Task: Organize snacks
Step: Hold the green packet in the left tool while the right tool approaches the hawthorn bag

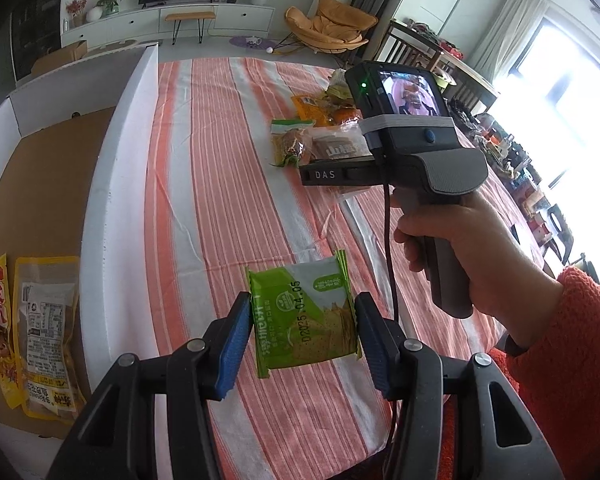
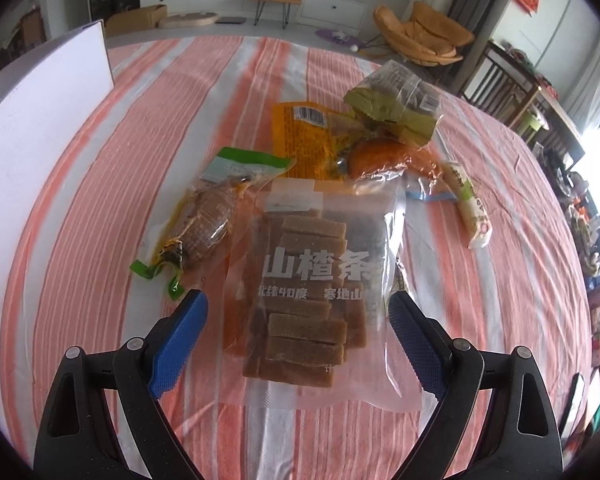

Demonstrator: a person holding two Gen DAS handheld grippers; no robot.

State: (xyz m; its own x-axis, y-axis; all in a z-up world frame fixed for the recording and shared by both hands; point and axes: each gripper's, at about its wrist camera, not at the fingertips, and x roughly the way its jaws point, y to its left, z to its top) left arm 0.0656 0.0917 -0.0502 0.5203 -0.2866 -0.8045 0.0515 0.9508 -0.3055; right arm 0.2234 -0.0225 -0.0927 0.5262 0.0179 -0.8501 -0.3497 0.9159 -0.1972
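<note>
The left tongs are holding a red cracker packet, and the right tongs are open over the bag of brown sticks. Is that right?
Not quite. The cracker packet in the left tongs is green, not red, as the left wrist view shows. The rest is right: the right tongs are open over the bag of brown sticks.

the right gripper (image 2: 298, 320) hangs wide open over a clear bag of brown strips (image 2: 312, 280) on the striped cloth (image 2: 80, 200).
</note>
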